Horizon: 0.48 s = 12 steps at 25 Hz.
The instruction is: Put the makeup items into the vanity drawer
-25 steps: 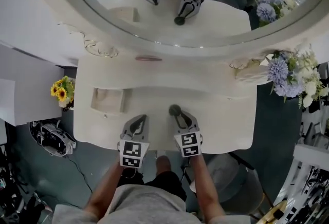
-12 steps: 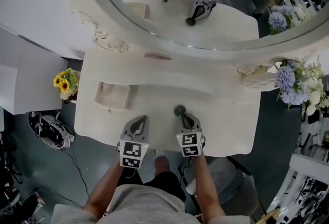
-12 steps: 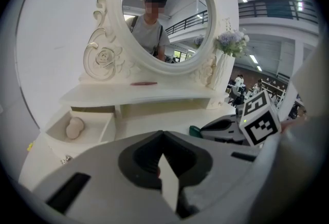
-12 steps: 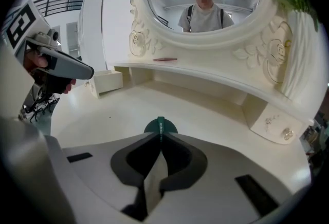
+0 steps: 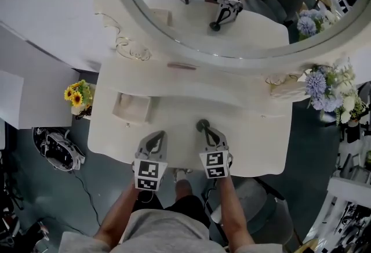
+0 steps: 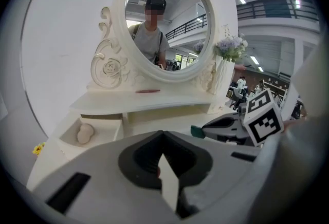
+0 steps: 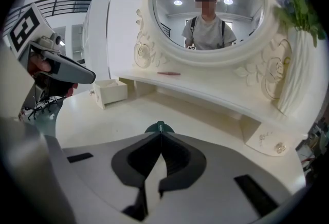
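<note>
Jutting from right tongs (image 7: 160,134): green disc (image 7: 159,127).

I can't read a word, brand or number anywhere in these views. The nearest thing to a sign is the black-and-white square marker patterns, low in the middle of the head view. One set is on the left cube (image 5: 147,175) of the left gripper (image 5: 156,134), the other on the right cube (image 5: 214,164) of the right gripper (image 5: 204,130). The mirror (image 5: 261,37) at the top shows them again.
</note>
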{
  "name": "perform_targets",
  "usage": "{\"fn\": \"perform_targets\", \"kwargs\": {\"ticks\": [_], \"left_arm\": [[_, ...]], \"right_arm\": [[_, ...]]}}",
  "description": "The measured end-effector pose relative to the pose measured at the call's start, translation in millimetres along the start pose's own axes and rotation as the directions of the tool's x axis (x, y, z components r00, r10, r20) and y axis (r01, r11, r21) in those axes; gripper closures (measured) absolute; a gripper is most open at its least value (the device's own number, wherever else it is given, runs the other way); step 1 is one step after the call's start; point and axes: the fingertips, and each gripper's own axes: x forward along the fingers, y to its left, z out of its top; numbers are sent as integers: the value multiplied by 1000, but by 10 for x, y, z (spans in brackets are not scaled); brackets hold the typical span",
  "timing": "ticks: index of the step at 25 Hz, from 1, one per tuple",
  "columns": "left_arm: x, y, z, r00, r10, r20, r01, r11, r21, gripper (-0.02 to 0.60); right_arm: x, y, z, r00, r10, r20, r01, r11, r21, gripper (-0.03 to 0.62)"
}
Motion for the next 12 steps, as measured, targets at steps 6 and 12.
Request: {"fn": "perform_targets", "kwargs": {"ticks": [6,12], "left_arm": [[-295,234,263,997,52,63,-52,999,-1,581],[-622,605,439,985,129,115,-127,992,-18,581]], "right_arm": [[-198,215,577,994,21,108,-18,1000,-25,578],[-267,556,1187,976,78,202,-63,995,-81,579]]}}
